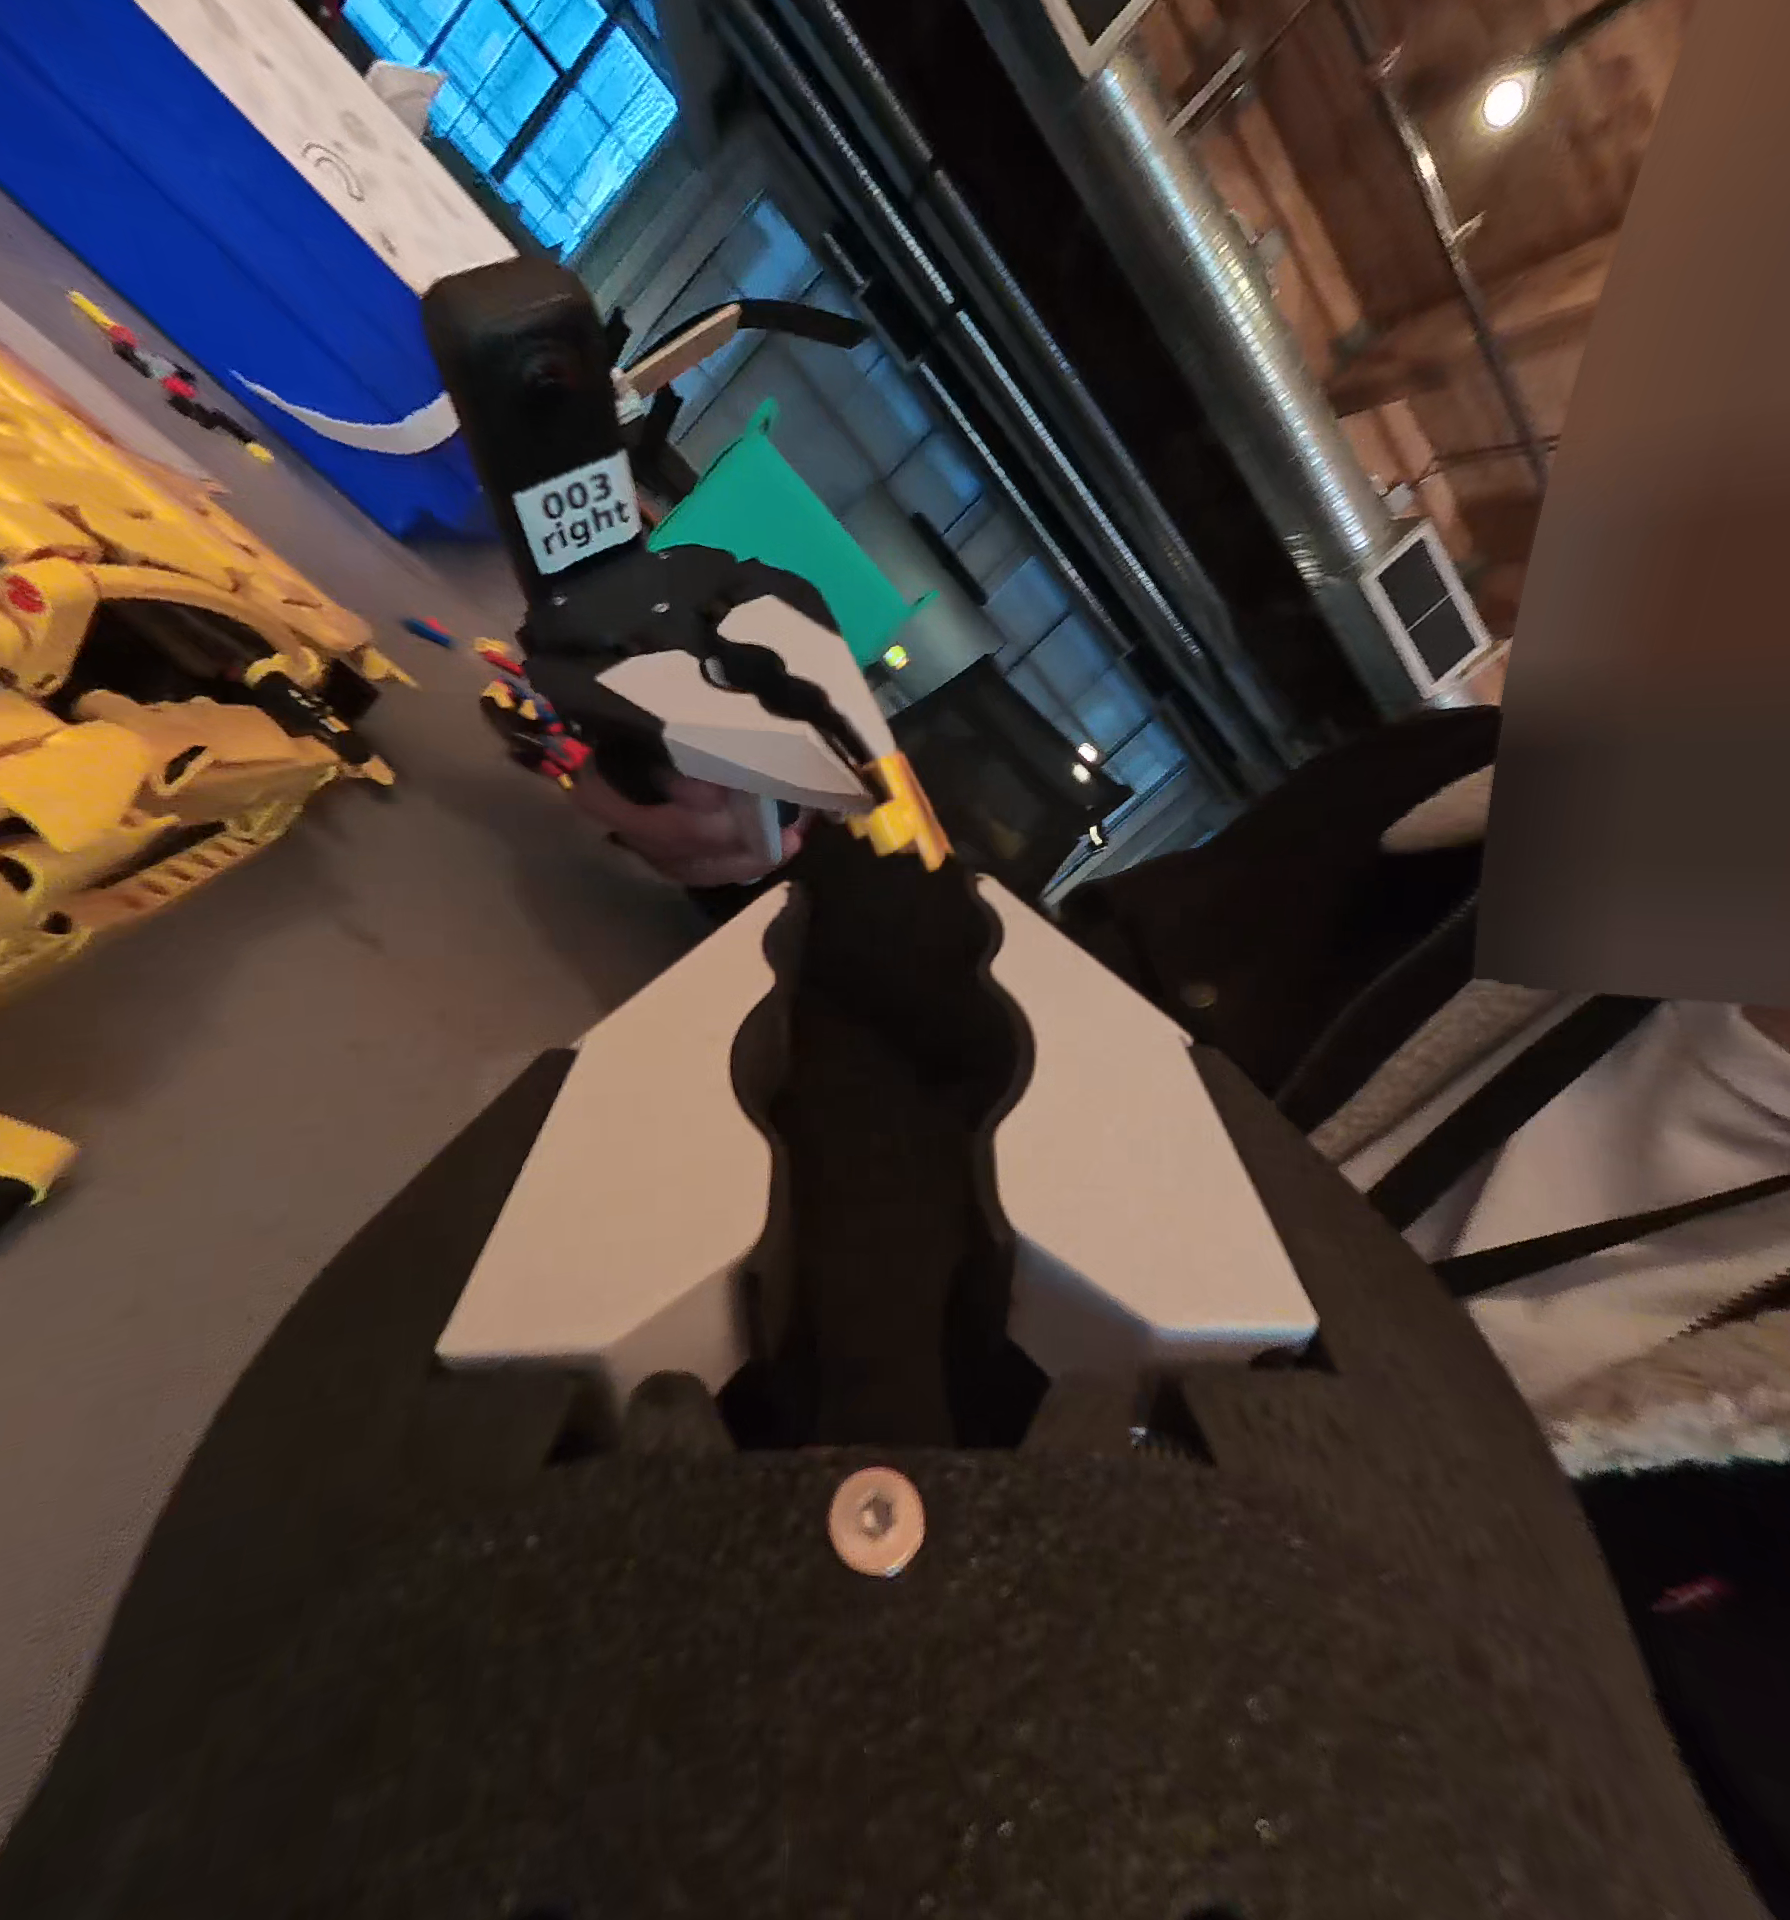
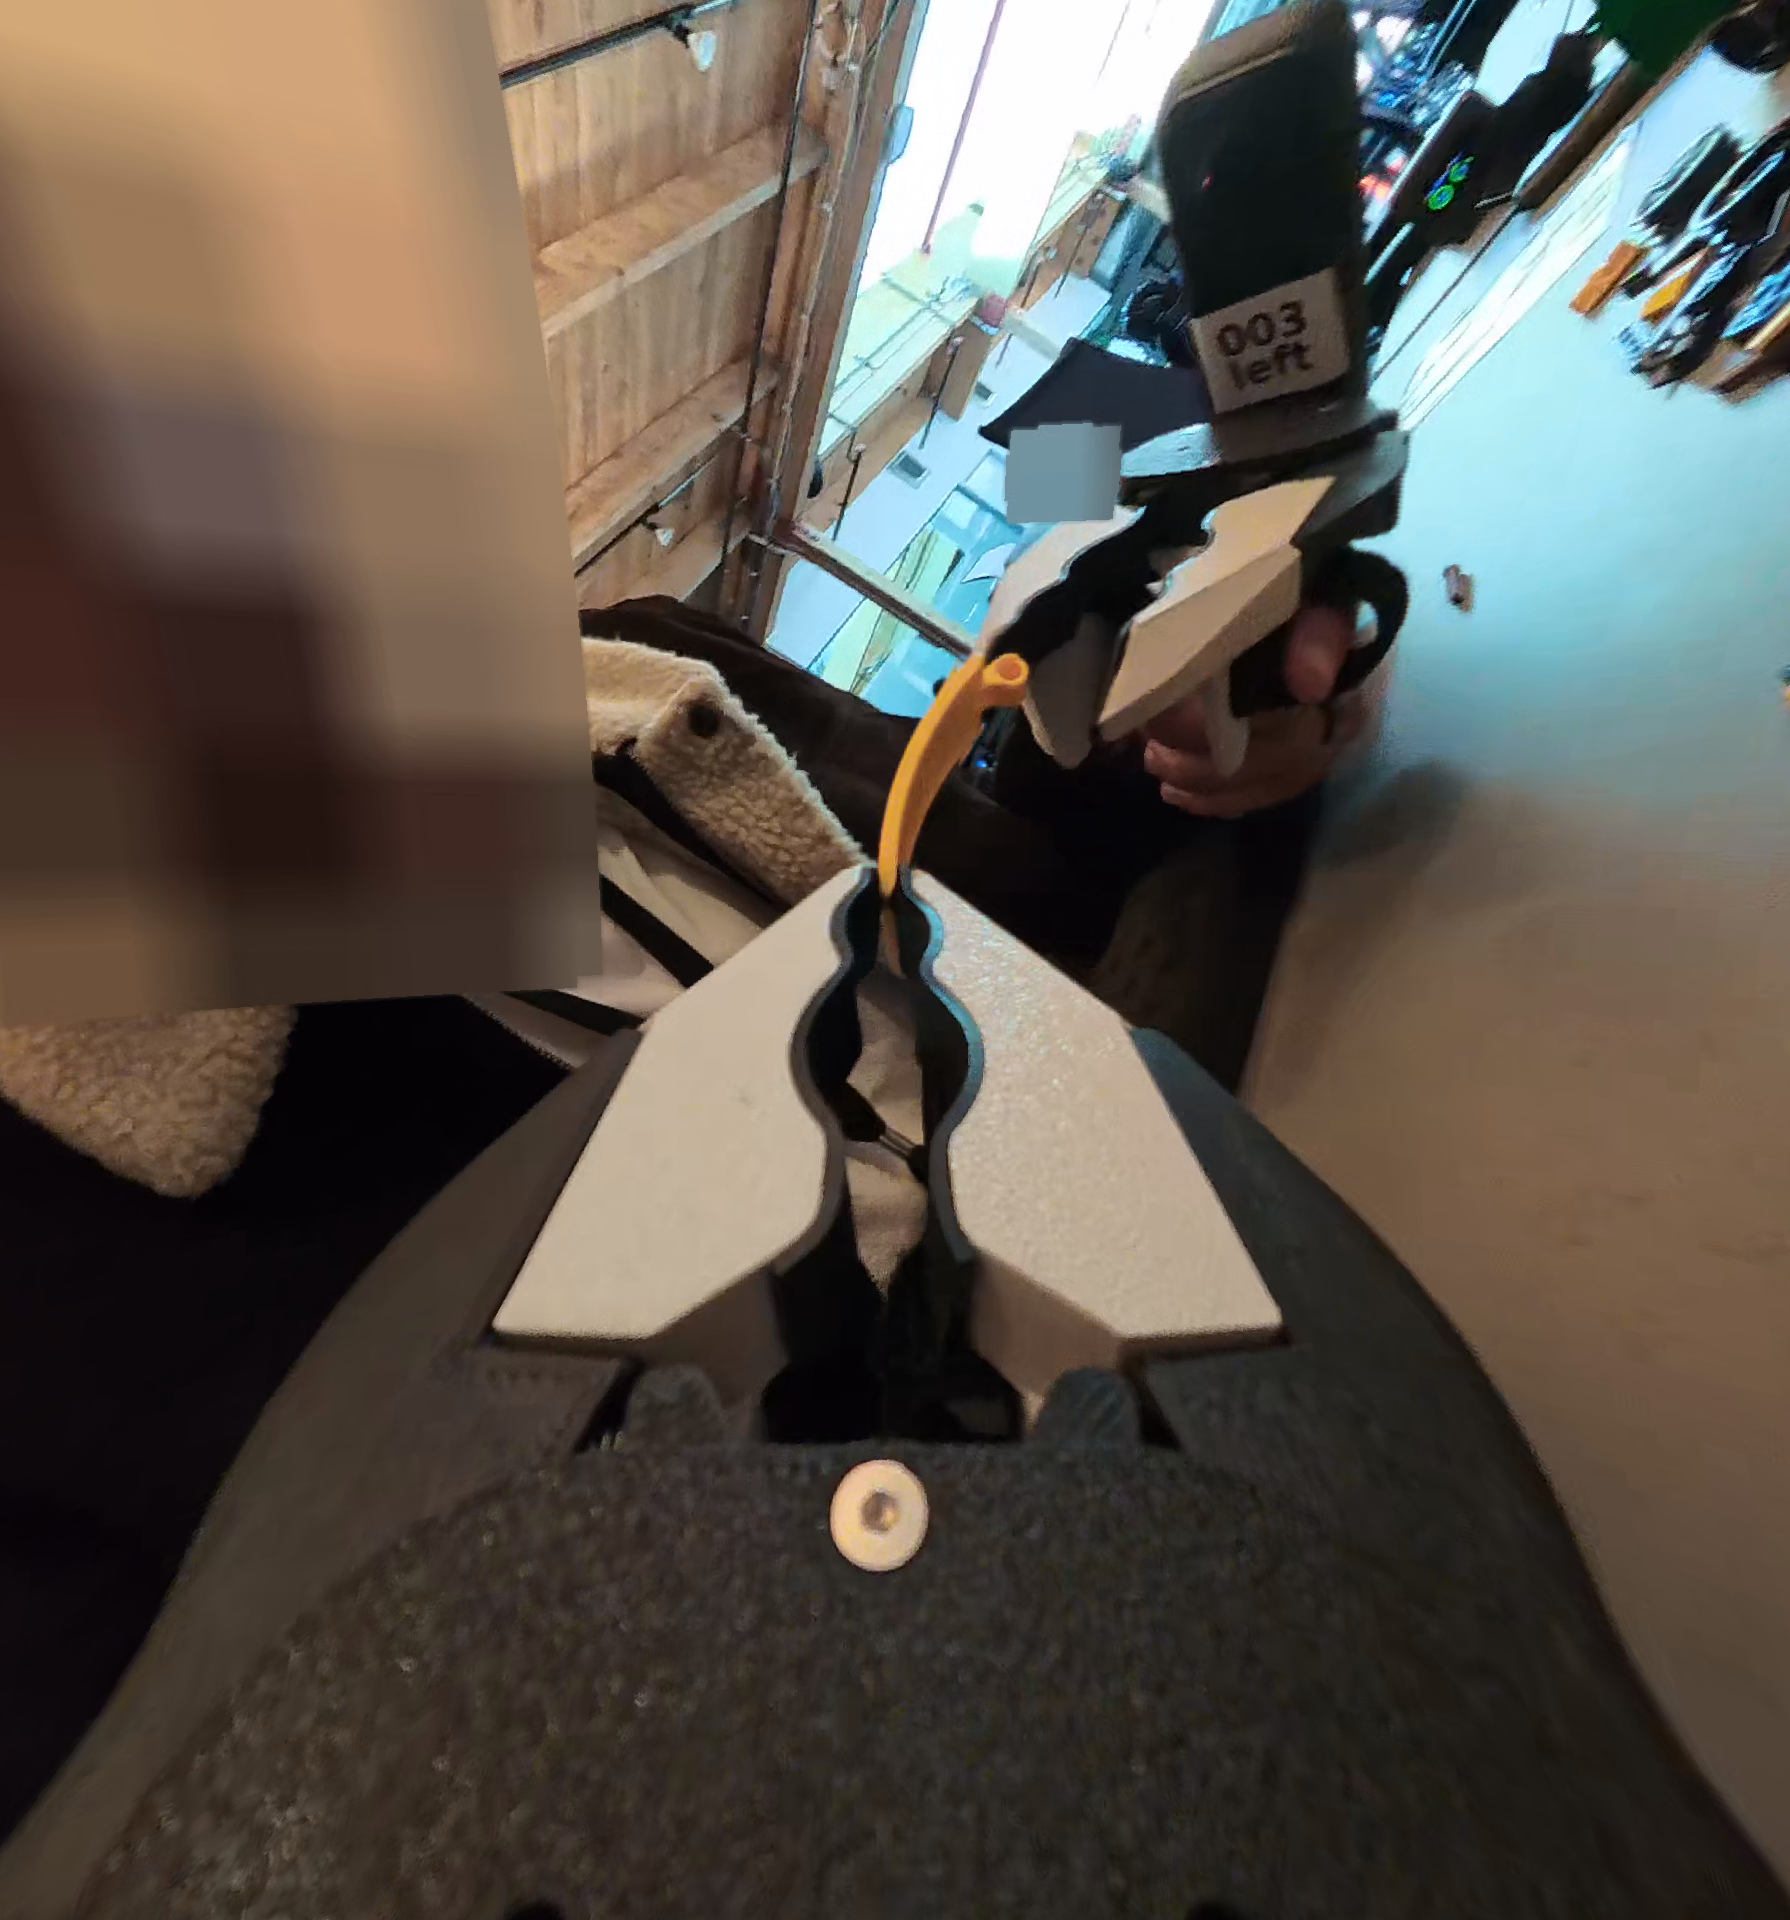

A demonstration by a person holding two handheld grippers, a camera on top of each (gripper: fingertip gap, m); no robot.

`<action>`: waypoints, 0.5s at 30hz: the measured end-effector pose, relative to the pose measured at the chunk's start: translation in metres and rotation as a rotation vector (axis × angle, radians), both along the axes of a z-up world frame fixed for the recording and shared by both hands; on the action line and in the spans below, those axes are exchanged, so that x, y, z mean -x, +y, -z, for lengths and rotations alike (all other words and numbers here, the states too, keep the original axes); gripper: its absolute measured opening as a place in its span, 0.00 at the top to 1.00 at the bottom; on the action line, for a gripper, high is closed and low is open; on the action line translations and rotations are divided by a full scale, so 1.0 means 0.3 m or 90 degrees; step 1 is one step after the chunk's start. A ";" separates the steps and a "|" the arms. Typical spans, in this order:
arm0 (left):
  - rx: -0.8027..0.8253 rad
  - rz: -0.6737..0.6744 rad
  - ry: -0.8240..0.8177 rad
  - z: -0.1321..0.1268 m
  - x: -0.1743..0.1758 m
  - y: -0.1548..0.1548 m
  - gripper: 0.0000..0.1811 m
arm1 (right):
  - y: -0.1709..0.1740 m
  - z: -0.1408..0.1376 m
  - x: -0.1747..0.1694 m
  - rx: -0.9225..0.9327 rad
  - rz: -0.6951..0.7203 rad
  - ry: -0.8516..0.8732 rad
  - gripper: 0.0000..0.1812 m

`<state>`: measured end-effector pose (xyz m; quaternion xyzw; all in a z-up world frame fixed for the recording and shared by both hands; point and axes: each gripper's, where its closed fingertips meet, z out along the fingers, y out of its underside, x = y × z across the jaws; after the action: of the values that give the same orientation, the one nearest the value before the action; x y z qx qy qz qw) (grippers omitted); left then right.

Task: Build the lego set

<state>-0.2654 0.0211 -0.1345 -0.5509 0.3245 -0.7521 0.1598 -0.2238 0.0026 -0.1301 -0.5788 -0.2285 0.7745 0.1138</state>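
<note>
Your right gripper (image 2: 886,894) jaws pinch the curved yellow piece (image 2: 917,774) by its tip; your left gripper (image 2: 1052,717), jaws parted, could knock it loose.

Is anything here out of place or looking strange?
Nothing looks damaged. Small loose bricks lie scattered on the grey table beside the yellow car model. The curved yellow piece is held up in the air by the right gripper, away from the model.
</note>
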 end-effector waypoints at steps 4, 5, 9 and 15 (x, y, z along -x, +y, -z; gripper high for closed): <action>-0.001 -0.012 -0.023 -0.019 0.012 0.005 0.78 | 0.004 0.035 0.017 -0.004 0.005 -0.038 1.00; -0.005 -0.022 -0.006 -0.006 0.003 0.011 0.73 | 0.012 0.040 0.020 -0.008 0.015 -0.046 1.00; -0.010 -0.081 0.006 0.001 -0.035 0.036 0.70 | 0.063 0.055 0.034 -0.040 0.083 -0.079 1.00; 0.054 -0.252 -0.079 -0.046 -0.079 0.132 0.70 | 0.155 0.007 0.060 -0.047 0.211 -0.026 1.00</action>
<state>-0.2417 0.0607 -0.1208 -0.5629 0.1679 -0.7514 0.3006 -0.2416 0.0491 -0.1322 -0.6195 -0.1606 0.7243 0.2565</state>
